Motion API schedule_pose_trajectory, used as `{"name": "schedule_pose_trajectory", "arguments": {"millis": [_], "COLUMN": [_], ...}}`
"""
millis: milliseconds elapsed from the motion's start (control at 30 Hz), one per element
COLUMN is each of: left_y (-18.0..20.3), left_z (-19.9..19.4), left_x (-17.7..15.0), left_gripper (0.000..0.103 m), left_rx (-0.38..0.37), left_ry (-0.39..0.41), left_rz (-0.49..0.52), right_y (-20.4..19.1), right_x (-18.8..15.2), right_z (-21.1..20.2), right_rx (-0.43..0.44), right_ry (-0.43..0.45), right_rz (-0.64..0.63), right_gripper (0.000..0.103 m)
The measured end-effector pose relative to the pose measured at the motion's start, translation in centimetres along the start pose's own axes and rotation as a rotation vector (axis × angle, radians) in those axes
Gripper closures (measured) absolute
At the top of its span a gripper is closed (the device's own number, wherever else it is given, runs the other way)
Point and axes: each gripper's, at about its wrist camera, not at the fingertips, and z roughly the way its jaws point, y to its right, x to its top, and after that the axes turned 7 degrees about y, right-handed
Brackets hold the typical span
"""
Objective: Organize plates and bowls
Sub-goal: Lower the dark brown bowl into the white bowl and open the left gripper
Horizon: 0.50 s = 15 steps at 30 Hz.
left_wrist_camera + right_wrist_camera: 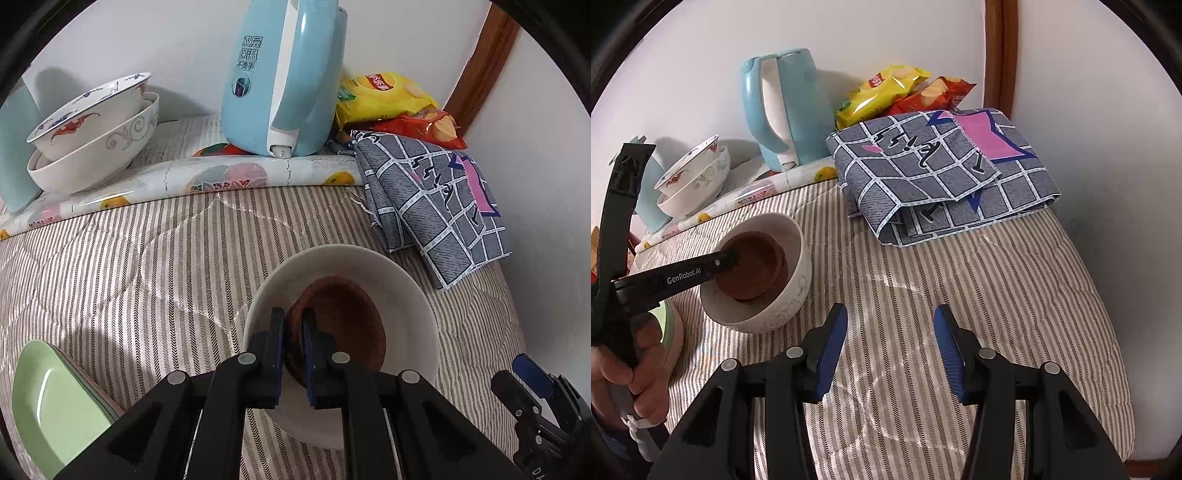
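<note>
A brown wooden bowl [343, 317] [753, 269] lies tilted inside a white embossed bowl [406, 295] [783, 314] on the striped quilt. My left gripper [293, 321] [733, 258] is shut on the brown bowl's near rim, one finger outside and one inside. Two stacked bowls [92, 129] [694, 181], the top one painted red and blue, stand on the floral mat at the back left. A green plate [55, 402] [665, 321] sits at the near left. My right gripper [890, 332] hangs open over bare quilt, holding nothing; it also shows at the left wrist view's lower right [532, 373].
A blue kettle [284, 74] [786, 107] stands on the floral mat [221, 177]. Yellow and red snack bags [384, 99] [882, 92] lie by the wall. A folded grey checked cloth [436, 206] [942, 173] lies at the back right. A hand [639, 373] holds the left gripper's handle.
</note>
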Motion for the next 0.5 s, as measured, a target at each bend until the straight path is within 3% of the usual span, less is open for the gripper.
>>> {"name": "schedule_pose_trajectory", "arguments": {"millis": [400,500], "left_y": [0.3,0.0], "left_z": [-2.0,-2.7], "left_x": [0.7,1.1], "left_gripper": [0.092,0.086], "left_rx": [-0.023,-0.008], "left_ry": [0.042,0.063], "left_rz": [0.036,0.037], "right_y": [-1.6,-2.1], "right_x": [0.7,1.2], "right_z": [1.0,1.1], "right_rx": [0.026,0.034], "right_ry": [-0.005,0.002], "right_rz": [-0.031,-0.043], "right_gripper": [0.054,0.055]}}
